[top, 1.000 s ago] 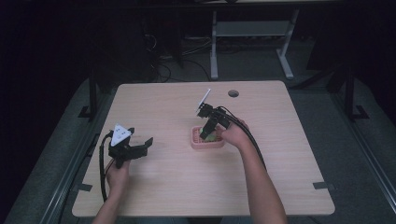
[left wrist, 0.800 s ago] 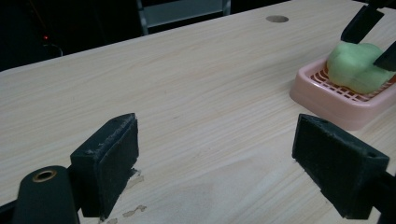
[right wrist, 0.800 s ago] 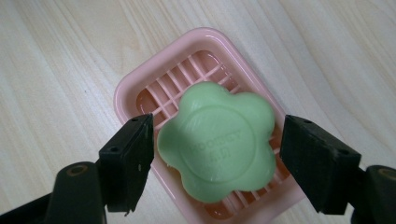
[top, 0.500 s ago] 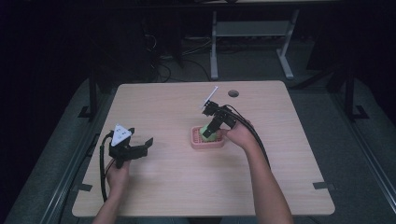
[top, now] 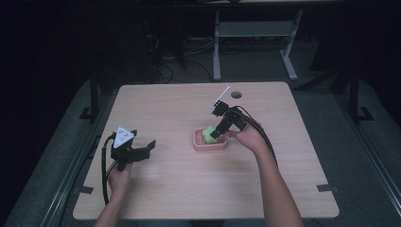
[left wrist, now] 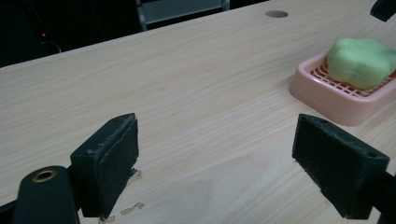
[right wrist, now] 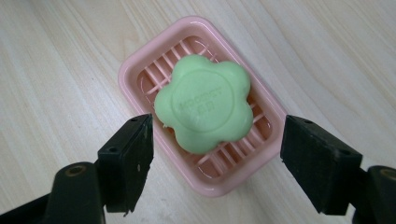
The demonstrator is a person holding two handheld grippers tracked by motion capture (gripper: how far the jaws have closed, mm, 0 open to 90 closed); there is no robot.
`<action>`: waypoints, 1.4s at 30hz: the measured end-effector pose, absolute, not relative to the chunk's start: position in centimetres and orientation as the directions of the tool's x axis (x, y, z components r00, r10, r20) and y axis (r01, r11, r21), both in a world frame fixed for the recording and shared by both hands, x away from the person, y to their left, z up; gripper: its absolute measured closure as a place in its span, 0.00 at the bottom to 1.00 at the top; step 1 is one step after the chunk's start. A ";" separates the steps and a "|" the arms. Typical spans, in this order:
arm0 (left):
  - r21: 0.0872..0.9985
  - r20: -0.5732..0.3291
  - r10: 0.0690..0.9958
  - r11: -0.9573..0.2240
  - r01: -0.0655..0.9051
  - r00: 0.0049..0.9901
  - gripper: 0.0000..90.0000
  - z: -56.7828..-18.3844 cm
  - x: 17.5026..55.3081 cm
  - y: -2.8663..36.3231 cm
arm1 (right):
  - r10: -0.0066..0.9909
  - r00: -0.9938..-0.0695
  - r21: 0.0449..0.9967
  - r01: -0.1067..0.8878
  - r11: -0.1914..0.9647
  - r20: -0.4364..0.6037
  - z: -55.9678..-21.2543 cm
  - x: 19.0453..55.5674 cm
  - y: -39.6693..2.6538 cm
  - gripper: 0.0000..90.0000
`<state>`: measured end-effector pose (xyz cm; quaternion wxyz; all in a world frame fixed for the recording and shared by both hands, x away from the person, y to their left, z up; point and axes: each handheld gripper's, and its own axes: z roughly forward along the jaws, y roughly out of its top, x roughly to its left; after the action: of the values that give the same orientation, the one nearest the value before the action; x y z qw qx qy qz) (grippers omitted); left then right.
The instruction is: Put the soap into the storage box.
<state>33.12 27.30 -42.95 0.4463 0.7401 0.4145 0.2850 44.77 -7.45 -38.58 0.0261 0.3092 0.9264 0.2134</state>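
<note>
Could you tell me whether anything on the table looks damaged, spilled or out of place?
One small thing: the table surface looks chipped or scuffed in pale flakes just below the left tongs. Otherwise nothing stands out. The green soap lies in the pink dish, intact, and the right tongs hang open above it.

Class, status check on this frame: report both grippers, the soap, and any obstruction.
Left gripper open, idle over bare table. Right gripper open, jaws either side of green soap. Soap sits in pink dish. Nothing in the way.
</note>
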 end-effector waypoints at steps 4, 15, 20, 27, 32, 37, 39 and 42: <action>0.895 0.056 0.868 -0.262 0.360 0.494 0.16 -43.0 33.1 27.3 | 0.589 -0.804 0.416 0.566 0.712 0.085 -38.5 44.5 -7.9 0.28; 0.895 0.057 0.868 -0.263 0.359 0.493 0.16 -43.0 33.1 27.2 | 0.601 -0.794 0.411 0.578 0.705 0.085 -38.1 43.8 -9.5 0.28; 0.894 0.059 0.866 -0.267 0.360 0.496 0.16 -43.0 33.1 27.2 | 0.600 -0.795 0.424 0.575 0.699 0.090 -37.8 43.4 -10.0 0.28; 0.893 0.059 0.867 -0.267 0.362 0.495 0.16 -43.0 33.1 27.2 | 0.609 -0.787 0.429 0.585 0.688 0.096 -38.0 42.7 -11.1 0.28; 0.894 0.058 0.866 -0.267 0.361 0.496 0.16 -43.0 33.1 27.2 | 0.615 -0.782 0.428 0.592 0.683 0.100 -38.2 42.2 -12.0 0.29; 0.894 0.056 0.867 -0.265 0.361 0.496 0.16 -43.0 33.1 27.2 | 0.616 -0.781 0.432 0.594 0.679 0.104 -38.2 41.5 -12.6 0.29; 0.894 0.059 0.866 -0.267 0.360 0.497 0.16 -43.0 33.1 27.2 | 0.617 -0.780 0.431 0.593 0.680 0.101 -38.2 41.2 -12.8 0.29; 0.894 0.061 0.864 -0.270 0.357 0.499 0.16 -43.0 33.1 27.2 | 0.616 -0.781 0.432 0.593 0.680 0.102 -38.4 40.8 -13.2 0.29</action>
<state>33.08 27.17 -43.01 0.4432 0.7437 0.4107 0.2859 40.83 -13.24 -38.36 0.0260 0.3300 0.9161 0.2262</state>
